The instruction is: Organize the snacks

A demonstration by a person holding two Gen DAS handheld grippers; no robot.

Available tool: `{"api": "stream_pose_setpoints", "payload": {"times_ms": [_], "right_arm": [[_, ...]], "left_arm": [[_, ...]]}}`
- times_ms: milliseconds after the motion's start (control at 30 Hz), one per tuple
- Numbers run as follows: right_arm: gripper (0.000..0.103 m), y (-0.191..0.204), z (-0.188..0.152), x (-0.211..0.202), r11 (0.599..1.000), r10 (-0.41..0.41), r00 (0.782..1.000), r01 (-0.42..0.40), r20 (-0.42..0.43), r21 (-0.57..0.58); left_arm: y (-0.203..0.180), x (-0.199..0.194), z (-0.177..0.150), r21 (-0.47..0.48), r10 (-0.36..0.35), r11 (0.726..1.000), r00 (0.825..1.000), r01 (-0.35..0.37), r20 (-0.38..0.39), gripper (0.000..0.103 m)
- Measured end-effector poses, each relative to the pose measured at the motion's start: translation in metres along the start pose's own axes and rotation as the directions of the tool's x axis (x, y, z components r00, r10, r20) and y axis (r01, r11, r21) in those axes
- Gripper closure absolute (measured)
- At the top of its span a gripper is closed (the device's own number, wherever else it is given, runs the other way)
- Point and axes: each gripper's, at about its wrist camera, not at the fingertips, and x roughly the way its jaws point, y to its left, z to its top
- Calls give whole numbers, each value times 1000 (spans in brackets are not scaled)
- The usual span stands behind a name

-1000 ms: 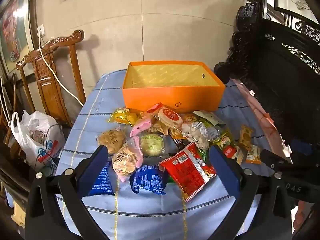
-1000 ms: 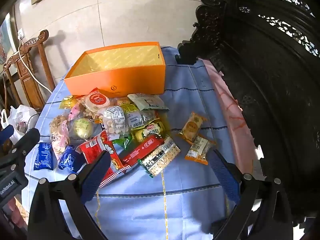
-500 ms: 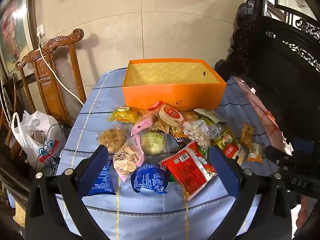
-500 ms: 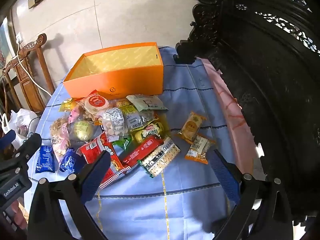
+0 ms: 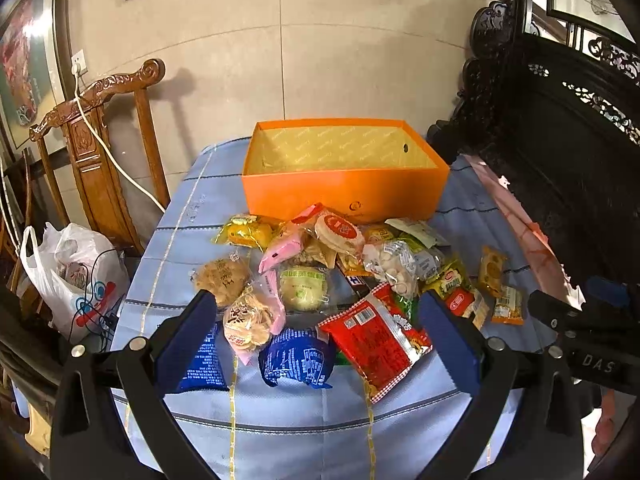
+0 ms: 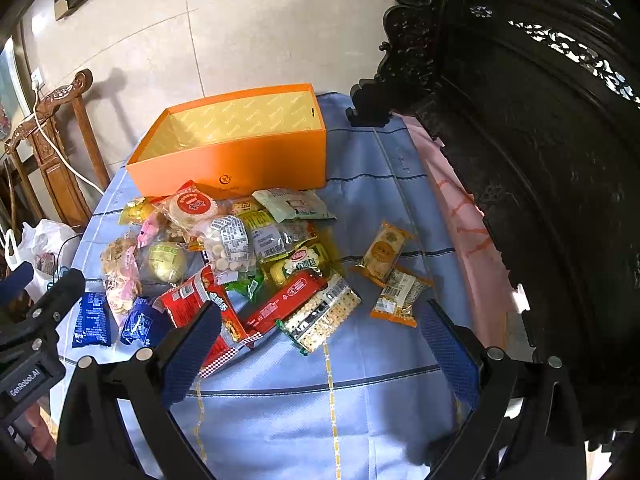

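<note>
left gripper [image 5: 318,334] spread wide, empty | right gripper [image 6: 320,340] likewise | orange box [image 5: 340,196] upper centre, empty | risk: overlapping snack pile [image 5: 332,276] mid-frame, a pinch may snag two slippery wrappers

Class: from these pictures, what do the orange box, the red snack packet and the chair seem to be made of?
Orange box: probably matte cardboard, with thin flat walls and crisp folded edges.
Red snack packet: likely glossy plastic film, shown by glare, wrinkles and a crimped end.
Chair: looks like varnished wood, brown with a carved scroll and some sheen.
</note>
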Motion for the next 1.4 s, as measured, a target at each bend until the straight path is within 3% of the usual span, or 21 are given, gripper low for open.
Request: {"api": "stream_pose_setpoints", "payload": {"times_ms": [433,600,1400], "right_arm": [[3,-9,2,0,1000,-16,1000,17,-4,25],[3,-10,0,1,999,-8,1000,9,-5,34],[4,-10,3,1,999,3,1000,-3,-19,35]], "left_arm": [[-4,0,0,30,11,999,1000,-11,-1,4],[-5,1,1,-1,-33,999,999,33,-18,4],[-8,5,0,30,-21,999,999,22,-39,4]]}}
